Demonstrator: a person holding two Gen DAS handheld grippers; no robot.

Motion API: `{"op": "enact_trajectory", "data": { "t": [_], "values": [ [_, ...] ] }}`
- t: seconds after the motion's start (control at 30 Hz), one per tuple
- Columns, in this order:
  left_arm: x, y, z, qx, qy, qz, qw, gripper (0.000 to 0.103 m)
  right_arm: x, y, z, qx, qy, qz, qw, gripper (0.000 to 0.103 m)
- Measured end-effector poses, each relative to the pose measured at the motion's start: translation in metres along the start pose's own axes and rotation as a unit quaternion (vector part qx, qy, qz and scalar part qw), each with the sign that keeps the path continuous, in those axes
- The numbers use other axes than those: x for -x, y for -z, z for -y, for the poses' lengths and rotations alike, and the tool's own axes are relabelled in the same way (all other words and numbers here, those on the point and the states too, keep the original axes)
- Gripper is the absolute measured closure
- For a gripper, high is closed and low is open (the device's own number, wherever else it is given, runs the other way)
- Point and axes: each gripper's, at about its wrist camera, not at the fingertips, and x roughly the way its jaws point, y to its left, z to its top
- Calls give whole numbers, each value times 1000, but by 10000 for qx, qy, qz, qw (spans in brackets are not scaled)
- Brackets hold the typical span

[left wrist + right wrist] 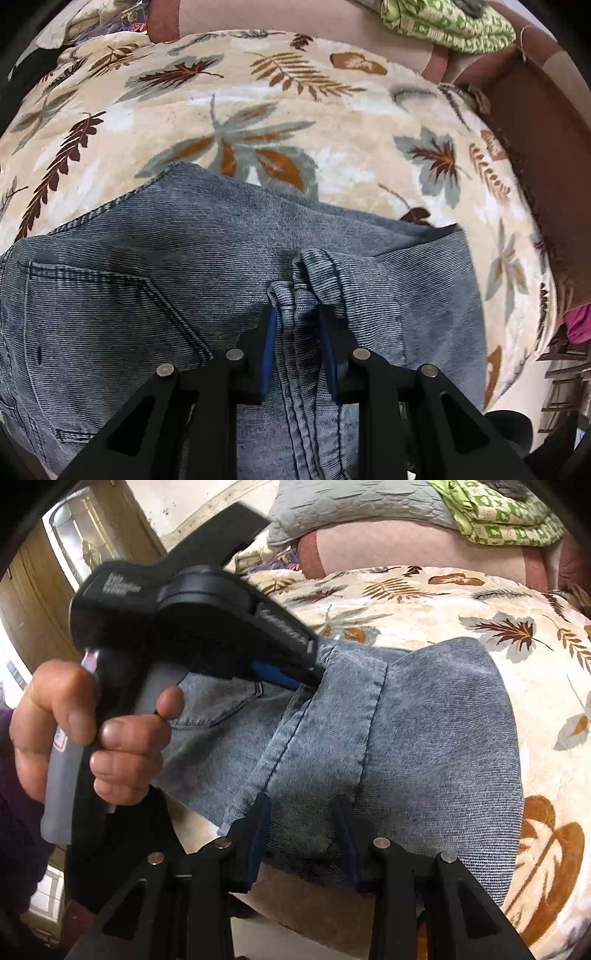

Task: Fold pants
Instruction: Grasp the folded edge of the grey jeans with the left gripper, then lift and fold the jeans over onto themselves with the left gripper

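Observation:
Blue denim pants (184, 258) lie on a leaf-patterned blanket (258, 103), a back pocket showing at the left. My left gripper (295, 314) points steeply down, its blue pads pinching a bunched ridge of denim beside a seam. In the right wrist view, a hand (74, 731) holds that left gripper (314, 670) with its tips at the far edge of the folded pants (424, 720). My right gripper (301, 812) clamps the near edge of the denim between its fingers, at the blanket's front edge.
A green patterned cloth (443, 22) lies folded at the back on a pink surface, beside a grey quilted pillow (351, 506). A brown upholstered side (535, 147) borders the blanket on the right. A wooden door (74, 554) stands far left.

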Motion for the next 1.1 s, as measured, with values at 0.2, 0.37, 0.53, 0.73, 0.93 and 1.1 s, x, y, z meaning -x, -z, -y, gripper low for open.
{"op": "enact_trajectory", "data": {
  "t": [0.2, 0.37, 0.53, 0.73, 0.93, 1.1],
  "values": [
    [45, 3, -22, -15, -282, 457, 9986, 71, -16, 1, -8, 68, 60, -223, 9997, 64],
    [96, 28, -99, 510, -948, 856, 9905, 44, -6, -5, -11, -23, -36, 6, 10000, 64],
    [137, 88, -206, 1522, -1831, 910, 9670, 33, 16, -10, -4, -265, -82, 615, 9977, 64],
    [133, 162, -280, 2847, -1268, 448, 9491, 31, 24, -19, 2, -505, -45, 924, 9944, 64],
    [101, 192, -280, 3642, 81, 233, 9310, 30, 25, -14, 1, -438, 47, 889, 9951, 64],
    [95, 189, -270, 3992, 606, 469, 9137, 30, 29, -11, 3, -421, 124, 915, 9948, 64]
  ]
}}
